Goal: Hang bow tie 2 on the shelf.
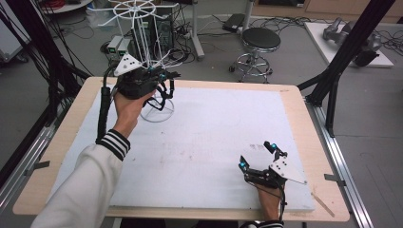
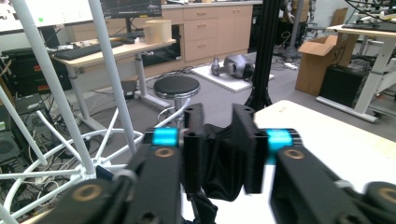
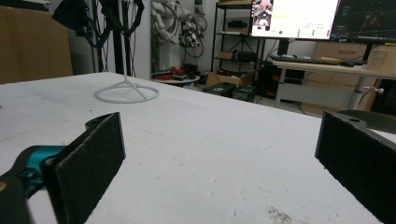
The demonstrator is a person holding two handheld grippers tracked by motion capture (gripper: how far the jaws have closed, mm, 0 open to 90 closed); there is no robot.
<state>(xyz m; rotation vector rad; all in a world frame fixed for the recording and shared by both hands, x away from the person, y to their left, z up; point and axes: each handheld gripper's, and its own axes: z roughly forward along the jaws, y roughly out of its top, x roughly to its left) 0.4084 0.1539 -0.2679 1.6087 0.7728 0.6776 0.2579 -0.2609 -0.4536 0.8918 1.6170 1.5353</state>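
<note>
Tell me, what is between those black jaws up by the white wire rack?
A bunched black cloth sits between the left gripper jaws, beside the white wire rack. Its lower part is hidden behind the gripper.

No words, numbers or signs can be read here. The screens (image 3: 294, 18) on the desk behind the table's far edge, seen in the right gripper view, show small marks, but they are too tiny and blurry to read.

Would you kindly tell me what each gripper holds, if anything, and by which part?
The left gripper has black fabric between its jaws, by a bunched fold; whether the pads press on it cannot be told. The right gripper holds nothing.
</note>
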